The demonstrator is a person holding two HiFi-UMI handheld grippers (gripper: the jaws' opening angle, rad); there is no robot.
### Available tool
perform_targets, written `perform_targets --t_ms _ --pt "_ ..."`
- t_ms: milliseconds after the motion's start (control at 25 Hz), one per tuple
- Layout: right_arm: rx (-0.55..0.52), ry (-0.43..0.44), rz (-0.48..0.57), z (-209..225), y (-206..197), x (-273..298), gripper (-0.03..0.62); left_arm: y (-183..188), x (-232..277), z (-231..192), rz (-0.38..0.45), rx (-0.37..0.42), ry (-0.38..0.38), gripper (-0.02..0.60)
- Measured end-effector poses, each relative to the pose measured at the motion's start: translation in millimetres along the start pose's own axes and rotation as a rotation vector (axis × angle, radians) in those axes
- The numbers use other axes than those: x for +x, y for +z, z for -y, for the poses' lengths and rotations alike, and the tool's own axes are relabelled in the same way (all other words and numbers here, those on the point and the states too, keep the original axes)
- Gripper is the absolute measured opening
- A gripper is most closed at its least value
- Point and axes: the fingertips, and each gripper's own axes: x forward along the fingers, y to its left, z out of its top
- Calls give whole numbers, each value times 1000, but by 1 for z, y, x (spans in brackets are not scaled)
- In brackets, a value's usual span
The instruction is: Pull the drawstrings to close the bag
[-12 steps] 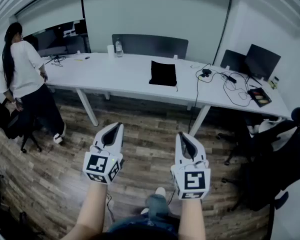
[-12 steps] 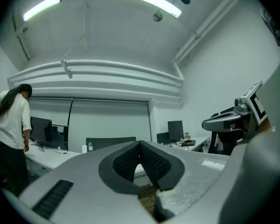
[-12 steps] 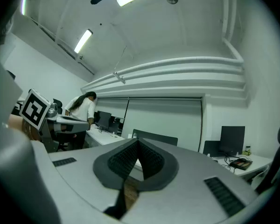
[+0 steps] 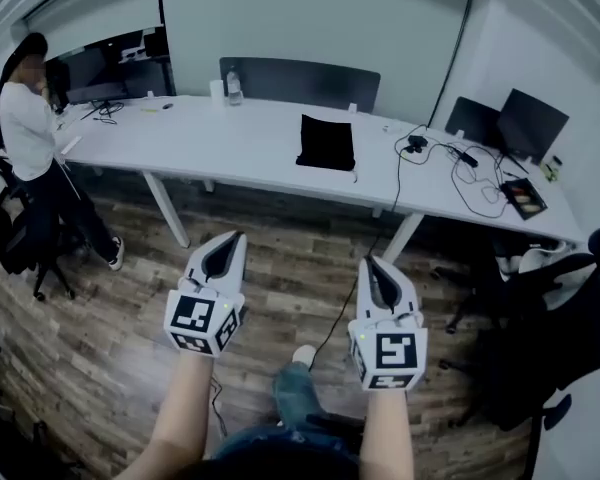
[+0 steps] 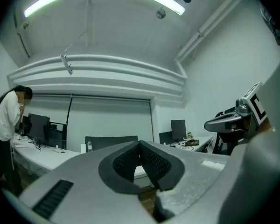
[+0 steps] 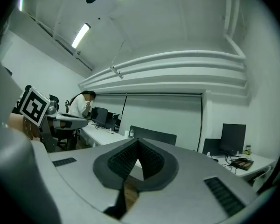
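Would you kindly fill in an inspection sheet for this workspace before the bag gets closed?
Surface: long white table, mostly bare.
Job's things: black bag sits near the table's front edge, untouched.
Clutter: water bottle at the back edge; monitors at the right end.
Grippers: left tongs and right tongs both shut, empty, held over the wooden floor, short of the table.
Cables: black cables tangled on the table's right part.
Surroundings: person at far left, office chair at right.
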Motion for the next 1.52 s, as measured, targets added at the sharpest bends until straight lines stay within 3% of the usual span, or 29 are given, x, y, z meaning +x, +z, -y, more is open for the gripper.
perform_targets --t_ms 240,760,880,1000,1080,1520 --pt "43 34 37 24 -15 82 -6 -20 73 -35 -31 0 2 -2" --pt "125 -1 -71 115 -62 261 -6 -53 277 -95 -99 -116 -57 -2" --pt "119 -8 -96 130 -77 284 -6 -67 302 -98 -128 -128 -68 2" --pt "142 9 -139 137 -92 300 1 -85 318 -102 -173 -155 -77 53" --pt "158 11 -179 140 -103 310 97 -97 326 -107 -204 -180 -80 80" --pt "179 9 -351 166 -169 387 110 -164 412 -147 -358 -271 -90 101"
